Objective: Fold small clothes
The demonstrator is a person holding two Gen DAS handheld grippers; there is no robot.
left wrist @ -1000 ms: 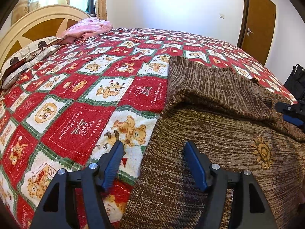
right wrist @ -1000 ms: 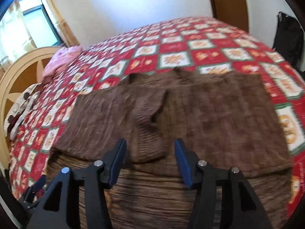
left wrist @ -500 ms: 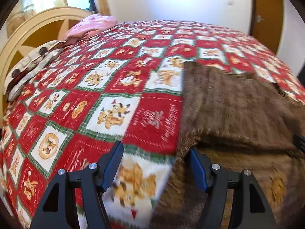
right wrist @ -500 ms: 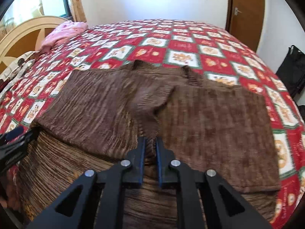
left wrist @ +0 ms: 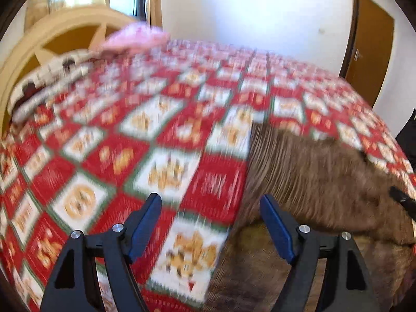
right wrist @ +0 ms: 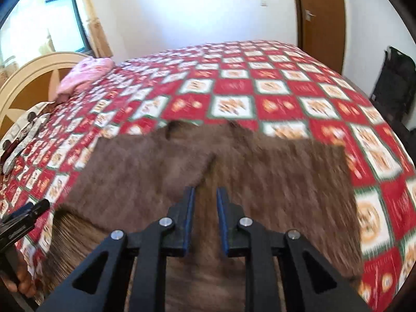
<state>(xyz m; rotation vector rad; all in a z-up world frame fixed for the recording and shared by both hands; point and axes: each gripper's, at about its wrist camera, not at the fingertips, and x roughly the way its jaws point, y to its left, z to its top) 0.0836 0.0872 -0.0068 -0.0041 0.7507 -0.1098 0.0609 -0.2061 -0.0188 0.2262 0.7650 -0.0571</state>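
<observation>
Item: left gripper (left wrist: 210, 209), fingers spread wide, nothing between them, over the patterned bedspread (left wrist: 109, 156) just beside the left edge of the brown knit sweater (right wrist: 234, 176). Item: sweater, flat mid-bed, sleeves folded inward. Item: right gripper (right wrist: 205, 200), fingers nearly pressed together with a narrow gap; whether they pinch knit I cannot tell. I judge that a neat fold needs both grippers gripping the hem evenly.
</observation>
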